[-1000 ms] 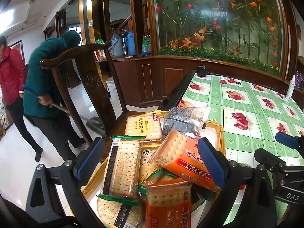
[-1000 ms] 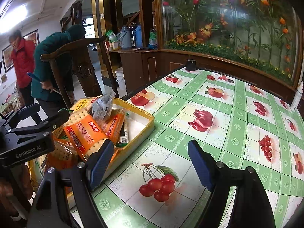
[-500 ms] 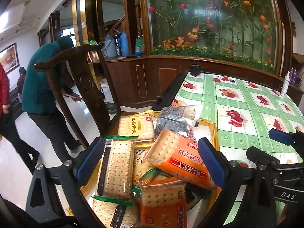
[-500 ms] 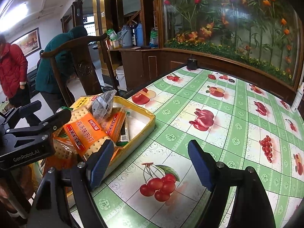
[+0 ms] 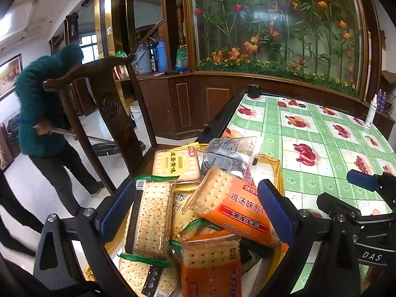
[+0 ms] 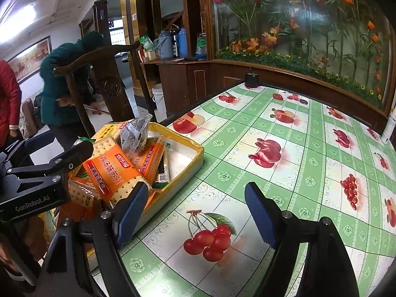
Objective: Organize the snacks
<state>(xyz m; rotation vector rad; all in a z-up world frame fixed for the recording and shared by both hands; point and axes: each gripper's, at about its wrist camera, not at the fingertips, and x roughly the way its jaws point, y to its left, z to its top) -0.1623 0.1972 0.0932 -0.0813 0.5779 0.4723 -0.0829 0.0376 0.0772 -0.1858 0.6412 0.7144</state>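
A yellow tray (image 6: 195, 152) at the table's left edge is piled with cracker packs. An orange pack (image 5: 237, 208) lies on top, also in the right wrist view (image 6: 111, 170). A green-trimmed pack (image 5: 148, 219), a yellow-label pack (image 5: 177, 164) and a dark clear packet (image 5: 227, 157) lie around it. My left gripper (image 5: 195, 206) is open and hangs over the pile, holding nothing. My right gripper (image 6: 195, 206) is open and empty over the tablecloth, just right of the tray.
The table has a green fruit-print cloth (image 6: 284, 148). A wooden chair (image 5: 106, 104) stands at the table's left edge. A person in green (image 5: 42, 113) sweeps behind it. A white bottle (image 5: 371, 113) and a black cup (image 5: 253, 90) stand at the far edge.
Both grippers stay open and nearly still. The left wrist view has shifted slightly. The person in red has left the left view and the sweeper has moved.
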